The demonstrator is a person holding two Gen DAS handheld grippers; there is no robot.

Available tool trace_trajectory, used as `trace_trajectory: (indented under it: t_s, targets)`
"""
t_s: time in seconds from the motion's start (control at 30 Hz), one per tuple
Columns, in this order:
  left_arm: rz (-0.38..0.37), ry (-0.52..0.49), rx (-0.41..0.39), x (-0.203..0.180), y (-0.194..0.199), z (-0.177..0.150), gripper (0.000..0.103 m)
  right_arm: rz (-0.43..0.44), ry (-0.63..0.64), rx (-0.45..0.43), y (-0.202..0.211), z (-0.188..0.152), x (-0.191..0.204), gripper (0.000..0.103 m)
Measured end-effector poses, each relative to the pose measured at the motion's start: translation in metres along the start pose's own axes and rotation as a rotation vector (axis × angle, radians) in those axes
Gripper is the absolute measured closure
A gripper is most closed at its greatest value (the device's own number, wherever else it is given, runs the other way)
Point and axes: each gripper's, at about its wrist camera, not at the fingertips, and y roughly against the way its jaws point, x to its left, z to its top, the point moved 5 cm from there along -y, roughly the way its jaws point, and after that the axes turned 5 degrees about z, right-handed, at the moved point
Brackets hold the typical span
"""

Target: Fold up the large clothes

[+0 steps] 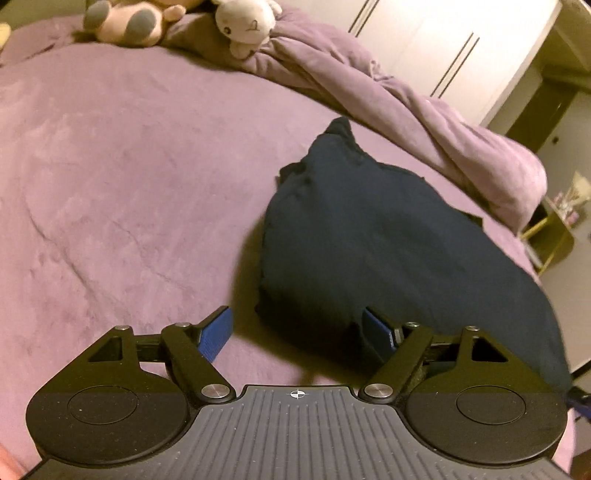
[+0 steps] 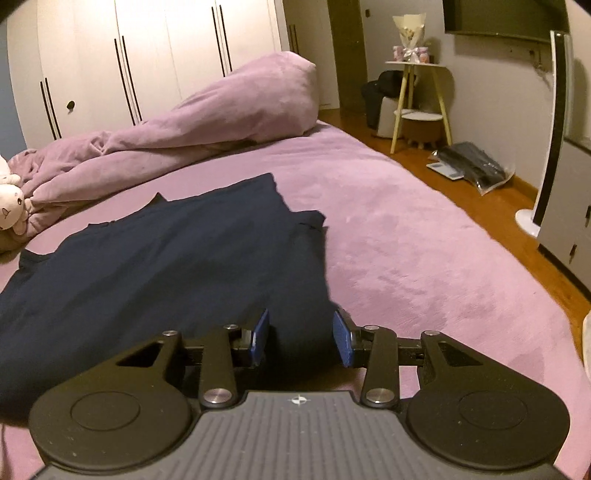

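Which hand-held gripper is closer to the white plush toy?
Left, probably. The toy lies far ahead of the left hand-held gripper; from the right hand-held gripper it sits far off left.

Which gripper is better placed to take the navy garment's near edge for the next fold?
Right, probably. The right gripper already has the navy garment edge between its open fingers. The left gripper is open wider, mostly over bare purple bedspread, with only one finger over cloth.

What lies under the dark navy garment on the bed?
The navy garment lies flat on the purple bed cover, which shows all around its edges. Whether anything else sits beneath it cannot be seen; the cloth covers that area.
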Motion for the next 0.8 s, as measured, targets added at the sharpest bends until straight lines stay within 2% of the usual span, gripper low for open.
trace_trajectory:
  t_s: [0.17, 0.3, 0.43, 0.67, 0.8]
  targets:
    - [-0.016, -0.01, -0.012, 0.002, 0.005, 0.003, 0.021, -0.037, 0.024, 0.02, -0.004, -0.002, 0.004, 0.064]
    - [-0.029, -0.001, 0.008, -0.001, 0.0, 0.002, 0.021, -0.09, 0.032, 0.041, -0.009, -0.006, 0.0, 0.064]
    - [-0.028, -0.001, 0.029, -0.004, -0.006, 0.0, 0.021, -0.096, 0.027, 0.056, -0.012, -0.008, -0.004, 0.063]
    - [-0.025, -0.005, 0.055, -0.009, -0.012, -0.006, 0.021, -0.136, 0.104, 0.078, -0.026, -0.015, -0.002, 0.055]
    - [-0.031, 0.02, 0.07, -0.007, -0.014, -0.005, 0.021, -0.196, 0.148, 0.096, -0.033, -0.014, 0.002, 0.049]
